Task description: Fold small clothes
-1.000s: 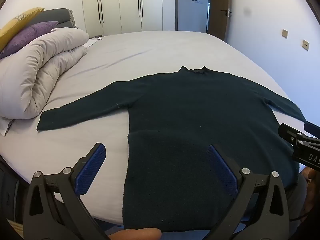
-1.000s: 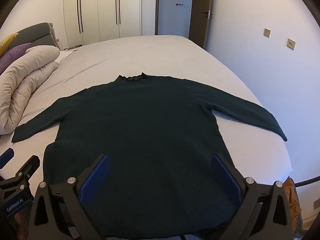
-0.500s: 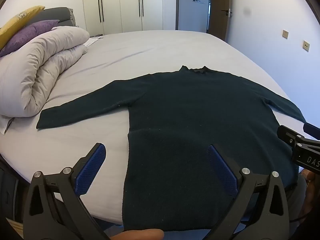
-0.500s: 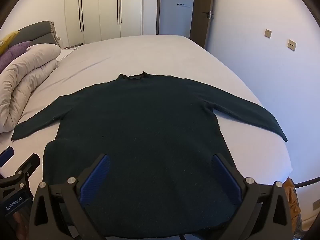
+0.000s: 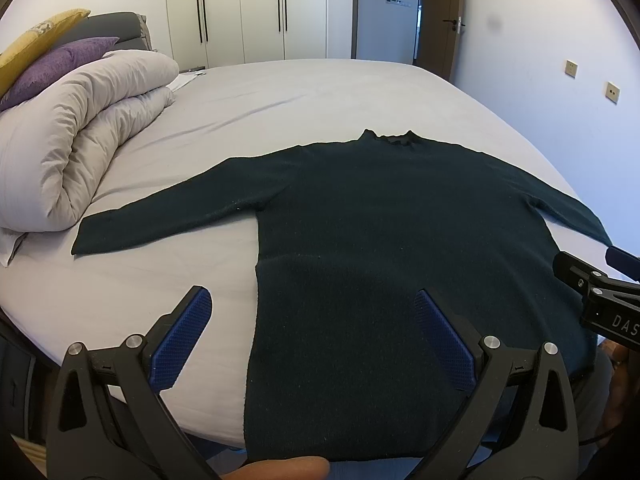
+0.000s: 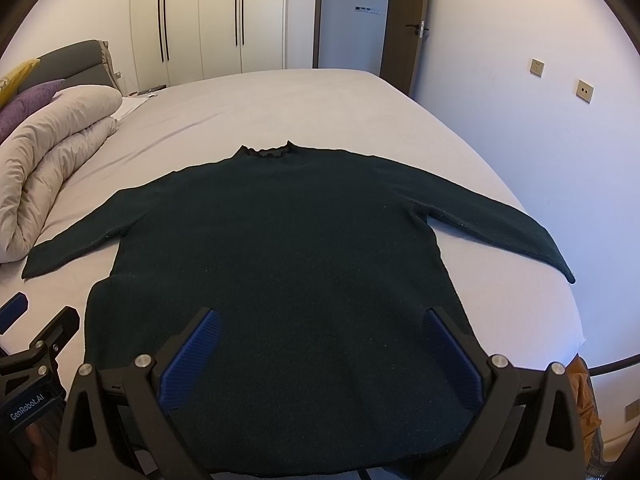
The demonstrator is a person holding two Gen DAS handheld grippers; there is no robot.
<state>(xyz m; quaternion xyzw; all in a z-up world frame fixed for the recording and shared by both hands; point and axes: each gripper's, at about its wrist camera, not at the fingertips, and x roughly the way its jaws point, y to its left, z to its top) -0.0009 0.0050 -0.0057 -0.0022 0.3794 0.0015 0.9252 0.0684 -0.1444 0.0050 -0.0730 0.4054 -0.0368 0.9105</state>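
Observation:
A dark green long-sleeved sweater [image 5: 384, 232] [image 6: 288, 240] lies flat on the bed, collar away from me, both sleeves spread out to the sides, hem hanging over the near edge. My left gripper [image 5: 312, 300] hovers open above the hem's left part, one finger over bare sheet, the other over the sweater. My right gripper [image 6: 318, 320] hovers open above the hem's right part, both fingers over the fabric. Neither holds anything. Each gripper shows at the edge of the other's view.
The bed [image 5: 280, 108] has a pale grey sheet. A rolled white duvet [image 5: 68, 144] with purple and yellow pillows [image 5: 56, 64] lies at the left. A wall with sockets [image 6: 584, 90] runs along the right; wardrobes and a door stand behind. A fingertip [image 5: 280, 470] shows at the bottom.
Both grippers have stayed open and nearly still over the hem; the views drifted only slightly. The sweater has not moved.

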